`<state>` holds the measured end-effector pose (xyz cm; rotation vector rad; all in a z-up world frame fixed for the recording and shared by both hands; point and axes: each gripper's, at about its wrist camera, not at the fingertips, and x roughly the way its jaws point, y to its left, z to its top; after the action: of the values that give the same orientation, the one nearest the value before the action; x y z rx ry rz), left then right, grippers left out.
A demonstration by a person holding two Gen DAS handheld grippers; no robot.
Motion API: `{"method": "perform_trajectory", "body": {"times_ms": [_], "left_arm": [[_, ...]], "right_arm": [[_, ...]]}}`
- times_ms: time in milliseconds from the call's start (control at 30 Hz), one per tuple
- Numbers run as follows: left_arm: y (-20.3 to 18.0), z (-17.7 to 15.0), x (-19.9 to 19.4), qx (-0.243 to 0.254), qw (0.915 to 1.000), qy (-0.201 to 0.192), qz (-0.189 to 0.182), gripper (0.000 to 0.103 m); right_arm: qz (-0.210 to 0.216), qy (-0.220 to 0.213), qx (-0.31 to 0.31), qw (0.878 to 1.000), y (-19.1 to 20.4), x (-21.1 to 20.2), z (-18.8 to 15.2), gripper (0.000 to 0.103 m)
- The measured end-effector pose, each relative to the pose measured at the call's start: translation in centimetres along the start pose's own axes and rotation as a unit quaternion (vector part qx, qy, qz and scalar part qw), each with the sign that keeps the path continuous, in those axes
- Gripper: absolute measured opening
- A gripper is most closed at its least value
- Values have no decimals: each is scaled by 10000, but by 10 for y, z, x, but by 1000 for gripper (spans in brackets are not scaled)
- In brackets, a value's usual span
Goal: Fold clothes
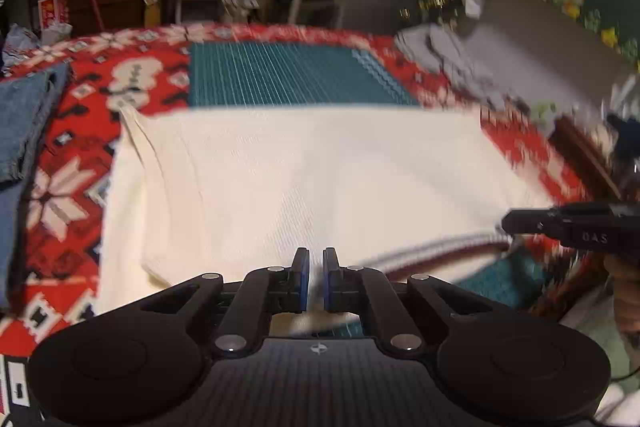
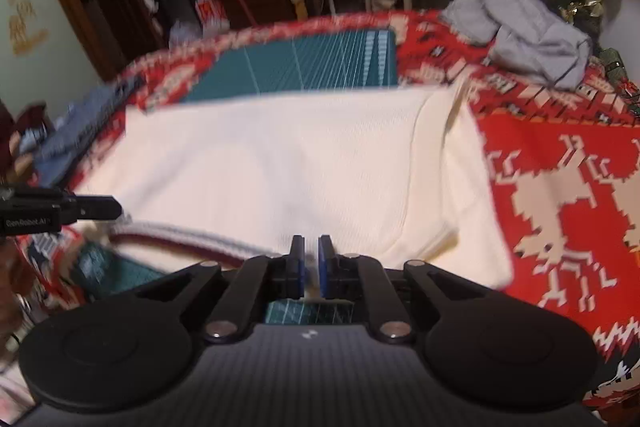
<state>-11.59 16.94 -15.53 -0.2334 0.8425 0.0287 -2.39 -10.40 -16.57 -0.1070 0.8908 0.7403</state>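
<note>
One cream knit sweater (image 1: 304, 179) lies spread across the middle of both wrist views, its striped hem (image 1: 432, 251) running along the lower edge nearest the grippers. It rests on one teal cutting mat (image 1: 288, 75), which shows above it, and that sits on one red patterned Christmas cloth (image 1: 68, 163). The left gripper (image 1: 316, 279) has its two blue-padded fingers nearly together at the near edge of the sweater, a sliver of cream fabric between them. The right gripper (image 2: 311, 267) likewise has its two fingers pinched nearly shut at the hem; whether cloth is caught there is unclear. One grey garment (image 2: 528, 35) lies bunched at the upper right of the right view, and one blue denim piece (image 1: 24, 123) at the left edge of the left view.
</note>
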Motion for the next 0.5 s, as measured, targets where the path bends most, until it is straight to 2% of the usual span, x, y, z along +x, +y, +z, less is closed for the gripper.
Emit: {"method": "perform_trajectory", "body": {"times_ms": [133, 267, 367, 500], "left_arm": [[0, -10, -9, 57, 9999, -79, 26, 6], [-3, -1, -16, 31, 9998, -195, -41, 6], [-4, 12, -10, -33, 9996, -294, -18, 9], [1, 12, 3, -239, 9996, -161, 59, 11]], "right_arm": [[-1, -64, -157, 9999, 8, -8, -6, 9], [-38, -202, -203, 9996, 15, -12, 2, 9], [-132, -227, -133, 9996, 19, 2, 18, 7], [-247, 43, -271, 9993, 26, 27, 21, 6]]}}
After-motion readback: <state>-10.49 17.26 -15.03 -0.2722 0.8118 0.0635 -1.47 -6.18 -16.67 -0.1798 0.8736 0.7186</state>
